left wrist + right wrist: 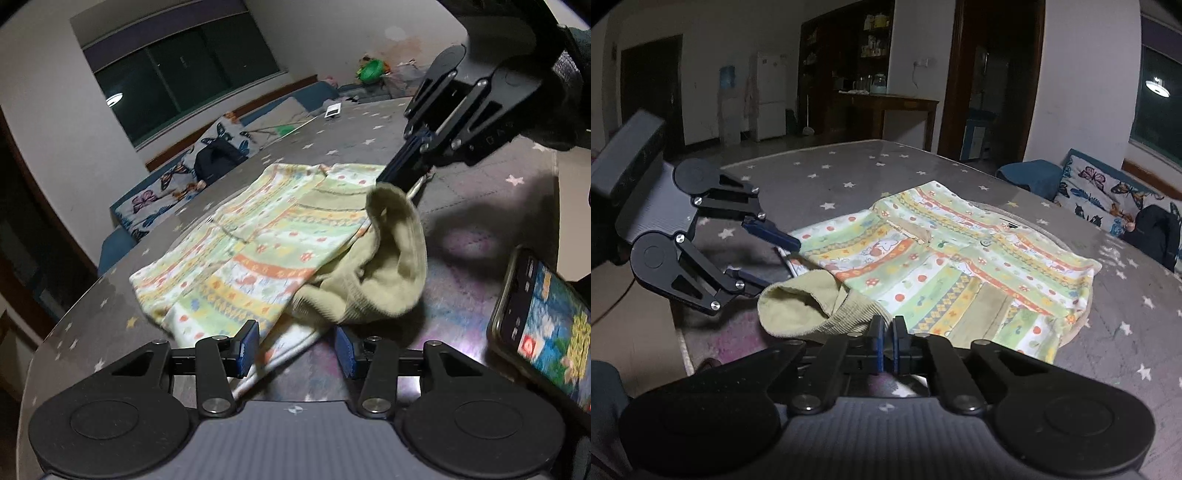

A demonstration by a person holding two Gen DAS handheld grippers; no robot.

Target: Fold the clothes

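A small patterned garment (pixel 251 251) with green, yellow and orange stripes lies on the grey star-print surface (pixel 332 147); it also shows in the right wrist view (pixel 960 266). Its olive ribbed cuff (pixel 384 273) is lifted and folded over the near edge. My right gripper (pixel 886 332) is shut on this olive cuff (pixel 820 314); in the left wrist view it comes in from the top right (pixel 391 177). My left gripper (pixel 295 349) is open, its blue pads either side of the garment's near edge, seen at left in the right wrist view (pixel 775 254).
A lit phone (pixel 546 325) stands at the right. A butterfly-print cushion (pixel 184 177) and a dark bag (pixel 218 158) lie on a bench by the window. A wooden table (pixel 886 110) and a fridge (pixel 770 96) stand further back in the room.
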